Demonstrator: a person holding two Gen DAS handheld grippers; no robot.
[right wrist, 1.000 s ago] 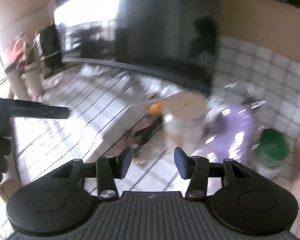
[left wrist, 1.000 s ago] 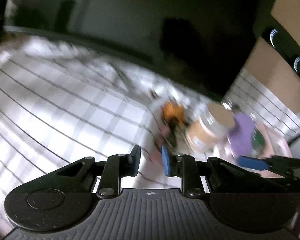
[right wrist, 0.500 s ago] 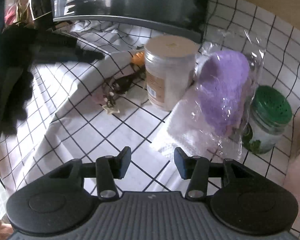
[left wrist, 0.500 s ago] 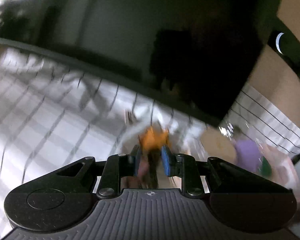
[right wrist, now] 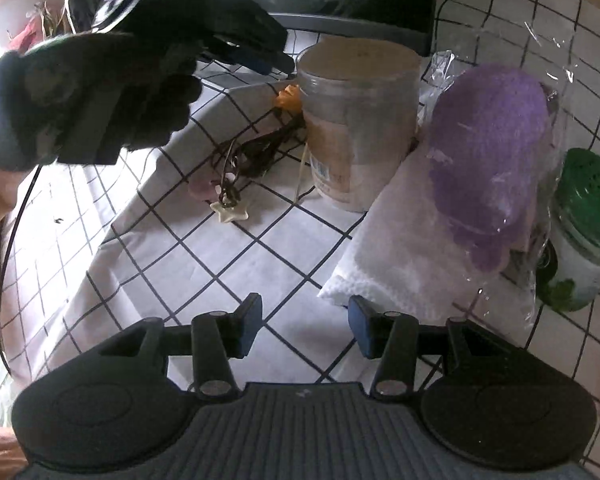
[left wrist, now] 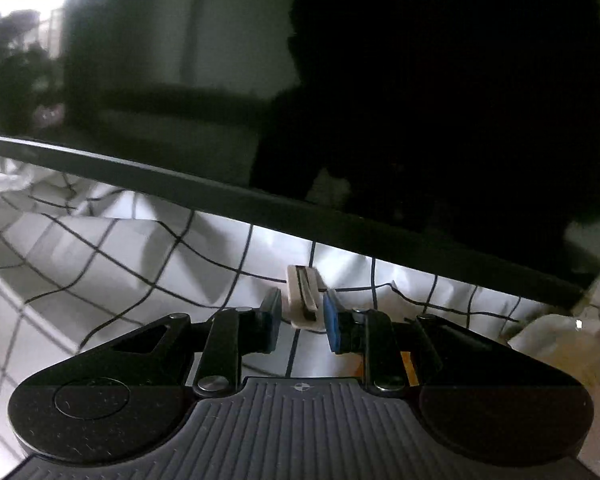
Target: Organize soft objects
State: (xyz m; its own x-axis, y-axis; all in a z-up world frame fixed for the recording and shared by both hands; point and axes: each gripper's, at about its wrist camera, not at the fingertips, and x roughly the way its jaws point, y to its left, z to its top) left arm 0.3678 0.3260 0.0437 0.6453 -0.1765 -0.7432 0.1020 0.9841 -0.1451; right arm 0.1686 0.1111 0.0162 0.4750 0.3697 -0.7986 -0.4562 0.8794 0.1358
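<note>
In the right wrist view, a purple knitted soft toy [right wrist: 490, 160] in clear plastic wrap leans on a folded white cloth [right wrist: 392, 256]. A string of small ornaments with a white star [right wrist: 231, 212] and an orange piece [right wrist: 288, 98] lies on the checked tablecloth. My right gripper [right wrist: 304, 326] is open and empty, low over the cloth, short of the white cloth. My left gripper [left wrist: 302, 320] is open, close to the table, with a small beige clip-like piece [left wrist: 305, 298] just beyond its pads. It also shows at the upper left in the right wrist view [right wrist: 256, 60], held by a gloved hand.
A tall plastic jar with a tan lid [right wrist: 356, 120] stands behind the ornaments. A green-lidded jar [right wrist: 584, 232] stands at the right. A dark TV screen [left wrist: 340, 100] rises right behind the table. The checked tablecloth [right wrist: 204, 264] is wrinkled and drops off at the left.
My left gripper has moved forward and down toward the screen's foot, past the orange ornament. My right gripper has lowered and moved closer to the jar and the purple toy.
</note>
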